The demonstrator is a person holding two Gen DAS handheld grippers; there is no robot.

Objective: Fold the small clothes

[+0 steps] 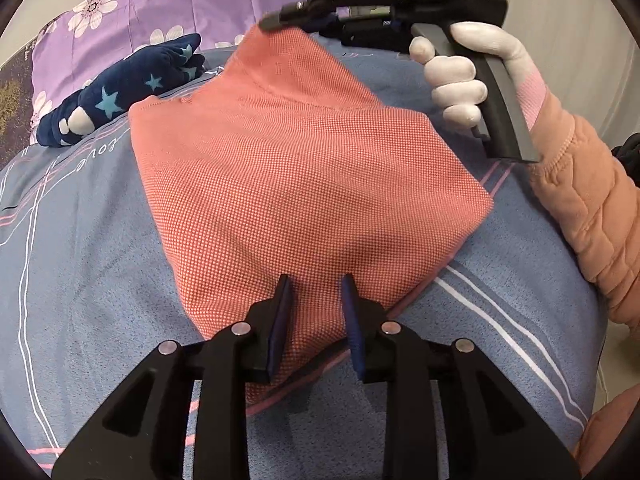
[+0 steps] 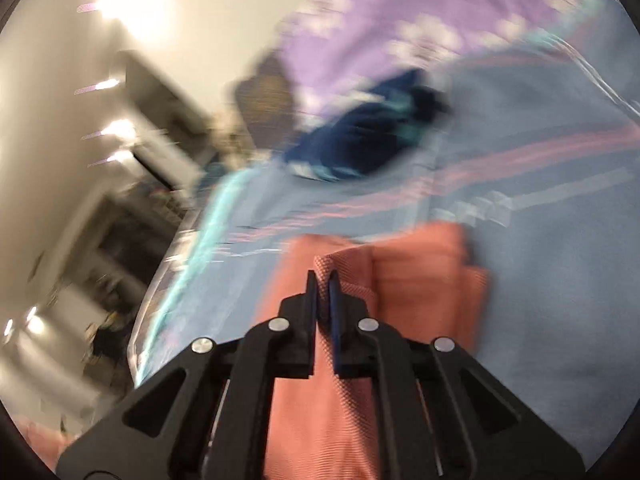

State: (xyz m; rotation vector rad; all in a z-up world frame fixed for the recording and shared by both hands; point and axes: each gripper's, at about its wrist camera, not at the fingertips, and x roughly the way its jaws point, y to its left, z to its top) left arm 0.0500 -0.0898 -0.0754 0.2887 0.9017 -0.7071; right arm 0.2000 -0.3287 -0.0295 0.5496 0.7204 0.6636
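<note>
A salmon-pink knit garment [image 1: 296, 184] lies partly folded on the blue bedsheet [image 1: 80, 248]. My left gripper [image 1: 317, 286] is partly open, its fingers straddling the garment's near corner, which rests between the pads. My right gripper [image 1: 276, 22] is shut on the garment's far corner and holds it lifted above the bed. In the blurred right wrist view the right gripper [image 2: 323, 276] pinches pink cloth [image 2: 420, 276] between its nearly closed pads.
A dark navy garment with light stars [image 1: 120, 92] lies on the bed at the far left, also in the right wrist view [image 2: 368, 140]. A purple flowered cover [image 1: 152, 4] lies behind. A gloved hand and peach sleeve [image 1: 580, 200] are at right.
</note>
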